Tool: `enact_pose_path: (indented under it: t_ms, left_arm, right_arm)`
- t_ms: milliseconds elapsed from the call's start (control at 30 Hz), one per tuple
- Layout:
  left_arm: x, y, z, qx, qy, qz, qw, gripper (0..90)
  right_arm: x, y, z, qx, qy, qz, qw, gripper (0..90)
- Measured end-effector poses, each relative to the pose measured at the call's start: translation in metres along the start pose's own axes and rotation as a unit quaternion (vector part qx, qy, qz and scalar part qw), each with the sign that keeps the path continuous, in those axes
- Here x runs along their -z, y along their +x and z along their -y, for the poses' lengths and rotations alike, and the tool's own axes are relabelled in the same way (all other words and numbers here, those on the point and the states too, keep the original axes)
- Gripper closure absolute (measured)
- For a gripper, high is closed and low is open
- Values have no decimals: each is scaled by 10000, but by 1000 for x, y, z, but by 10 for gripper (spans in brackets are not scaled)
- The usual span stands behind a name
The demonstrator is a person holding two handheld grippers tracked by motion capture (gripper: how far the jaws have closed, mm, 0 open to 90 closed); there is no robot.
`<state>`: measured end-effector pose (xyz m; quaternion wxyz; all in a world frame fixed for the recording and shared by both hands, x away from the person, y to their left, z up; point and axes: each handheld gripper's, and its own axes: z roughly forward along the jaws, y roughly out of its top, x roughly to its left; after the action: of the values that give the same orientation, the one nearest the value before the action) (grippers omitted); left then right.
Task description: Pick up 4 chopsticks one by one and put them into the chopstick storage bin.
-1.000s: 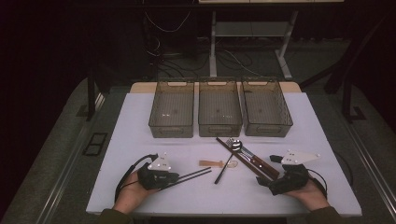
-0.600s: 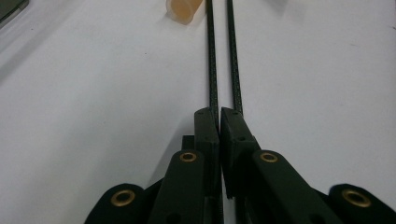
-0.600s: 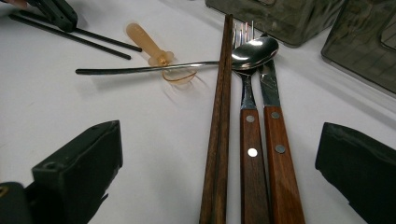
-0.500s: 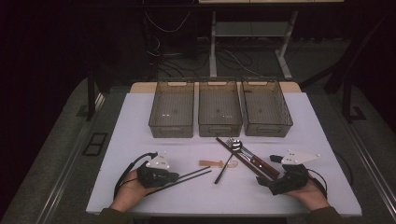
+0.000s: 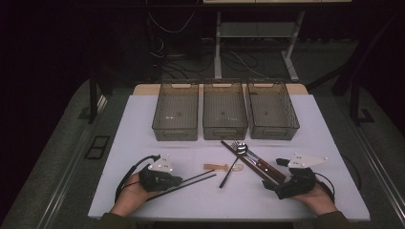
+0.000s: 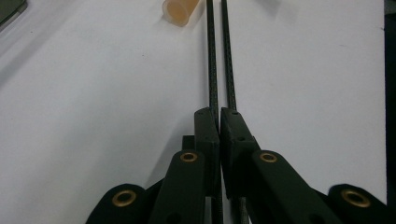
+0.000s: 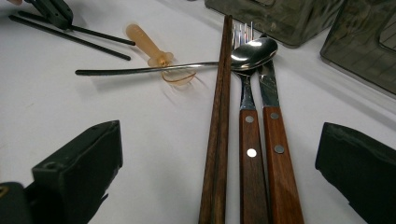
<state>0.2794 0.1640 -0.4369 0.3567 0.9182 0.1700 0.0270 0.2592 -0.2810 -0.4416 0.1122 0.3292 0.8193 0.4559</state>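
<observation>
**Three cameras: one overhead, two riding the grippers**

High view: fixed above the person's side, facing forward and down, far enough to take in the whole worktop (image 5: 143, 109), three bins (image 5: 225, 109) at the back and floor beyond.

Left gripper view: low, very close to the worktop, looking along its own jaws down the black chopsticks (image 6: 219, 56); an orange piece (image 6: 181, 10) sits at the top edge.

Right gripper view: low, close, looking along its own jaws over the wooden chopsticks (image 7: 219, 140), fork (image 7: 246, 121) and spoon (image 7: 252, 50) towards the bins.

Shared: the right gripper view also catches the left gripper (image 7: 52, 11), black chopsticks and orange piece; the high view covers all of it.
</observation>
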Motion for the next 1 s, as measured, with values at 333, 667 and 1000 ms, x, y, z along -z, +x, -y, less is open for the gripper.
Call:
enact_pose_path:
  t_ms: [333, 667, 1000]
  left_arm:
    - [6, 0, -4, 200, -176, 22, 9996, 858]
    - [15, 5, -9, 371, -374, -71, 9986, 859]
    - [27, 9, -19, 402, -681, -185, 9967, 858]
  right_arm:
    - [1, 1, 0, -19, -8, 14, 10000, 9]
    - [0, 0, 0, -1, -7, 6, 10000, 9]
    - [0, 0, 0, -4, -27, 9, 10000, 9]
